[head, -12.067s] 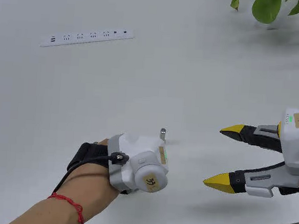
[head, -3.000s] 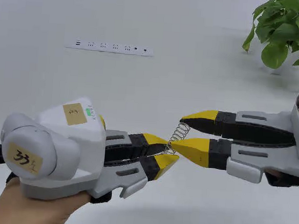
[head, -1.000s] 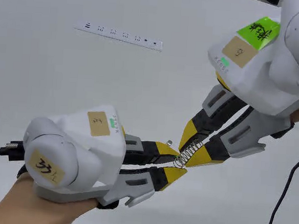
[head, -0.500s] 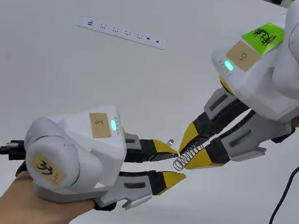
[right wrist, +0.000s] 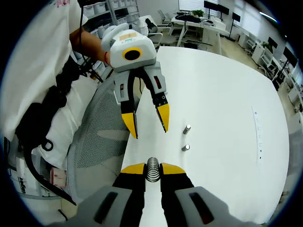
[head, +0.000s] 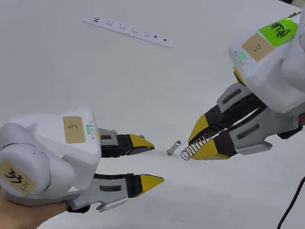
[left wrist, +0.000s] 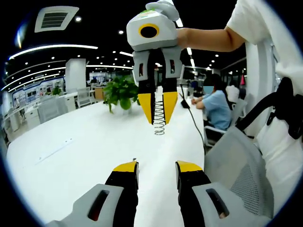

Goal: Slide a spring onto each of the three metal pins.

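A white plastic left gripper [head: 148, 161], rounded and smooth, sits nearest in the head view. Its black fingers [head: 120, 139], tipped in yellow wedges, are spread wide with nothing between them. In the left gripper view the same gripper [left wrist: 157, 166] rises from the bottom with a broad gap between its yellow tips.

Just beyond those tips, a short silver pin [head: 174, 147], a plain cylinder with a bright end, sits on the matte white counter [head: 66, 77]. The free end of a thin wire spring [head: 193, 147] hangs just beside it; whether the two touch cannot be told.

The right gripper [head: 198, 142] slants down from the upper right, its fingers drawn narrow on the upper coils of the spring. In the left gripper view the right gripper [left wrist: 158, 111] points straight down, and the spring [left wrist: 159, 119] hangs from between its yellow tips as an open helix. In the right gripper view the right gripper [right wrist: 152, 169] pinches the spring [right wrist: 152, 169], seen end-on as a steel ring, while the left gripper [right wrist: 147, 124] faces it with fingers apart.

Two pins [right wrist: 187, 128] stand upright on the counter [right wrist: 222, 94], near each other and to the right of the left gripper. A grey mesh chair [right wrist: 94, 137] stands at the counter's edge.

Farther off, a long flat white power strip [head: 128, 31] lies across the counter. Farthest, a leafy green plant [left wrist: 120, 92] stands at the counter's end.
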Tool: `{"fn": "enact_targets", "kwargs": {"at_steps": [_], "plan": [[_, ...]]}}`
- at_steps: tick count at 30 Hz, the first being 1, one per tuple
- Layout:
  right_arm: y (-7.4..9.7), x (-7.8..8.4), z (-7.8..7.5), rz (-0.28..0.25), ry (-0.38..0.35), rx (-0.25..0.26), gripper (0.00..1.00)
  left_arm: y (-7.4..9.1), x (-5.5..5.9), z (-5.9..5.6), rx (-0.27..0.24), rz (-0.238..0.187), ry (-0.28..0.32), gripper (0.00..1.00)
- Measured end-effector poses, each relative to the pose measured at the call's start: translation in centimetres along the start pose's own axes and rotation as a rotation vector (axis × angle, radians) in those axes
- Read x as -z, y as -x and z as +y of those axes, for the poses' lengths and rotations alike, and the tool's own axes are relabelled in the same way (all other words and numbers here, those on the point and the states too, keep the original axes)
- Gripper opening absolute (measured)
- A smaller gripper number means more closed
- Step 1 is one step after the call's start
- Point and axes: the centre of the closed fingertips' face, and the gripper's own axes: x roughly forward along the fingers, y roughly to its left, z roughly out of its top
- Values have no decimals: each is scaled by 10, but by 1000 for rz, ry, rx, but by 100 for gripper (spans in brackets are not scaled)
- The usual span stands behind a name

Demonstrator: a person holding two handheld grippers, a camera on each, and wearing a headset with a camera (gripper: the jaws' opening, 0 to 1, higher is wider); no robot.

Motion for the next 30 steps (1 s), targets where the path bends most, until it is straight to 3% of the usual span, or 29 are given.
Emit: {"fn": "enact_targets", "kwargs": {"at_steps": [6, 15, 30], "plan": [[-5, 13, -16, 22, -43, 41, 12, 17, 18, 18, -50, 33, 9, 39], [-22, 38, -45, 79, -90, 112, 12, 34, 30, 40, -113, 40, 4, 54], [-53, 67, -76, 113, -151, 162, 12, 37, 48, 59, -136, 68, 27, 71]]}}
